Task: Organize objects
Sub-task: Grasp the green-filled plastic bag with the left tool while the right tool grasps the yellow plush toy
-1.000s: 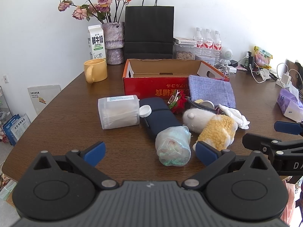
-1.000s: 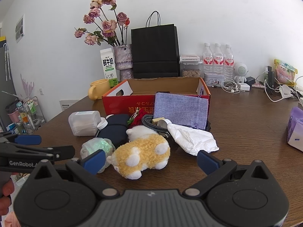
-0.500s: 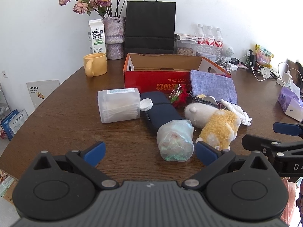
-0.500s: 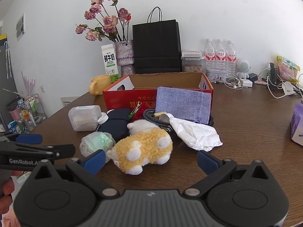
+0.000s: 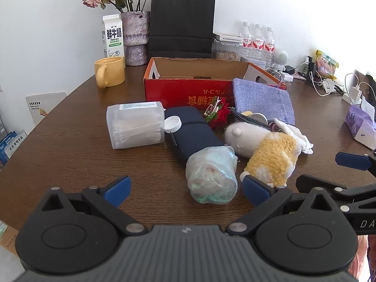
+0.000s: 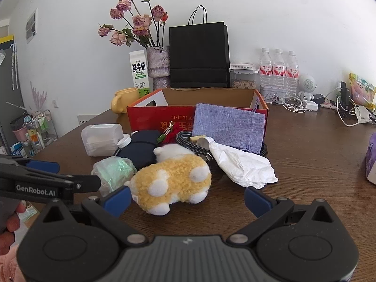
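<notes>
The left gripper hovers low over the worktop with its jaws spread wide and empty; the clear plastic bundle lies between the two tips, nearer the right one, touching neither. The right gripper is likewise wide open and holding nothing, with the yellow plush toy lying on the worktop just ahead, between its tips and closer to the left one. Behind both sits the red cardboard box, open at the top
</notes>
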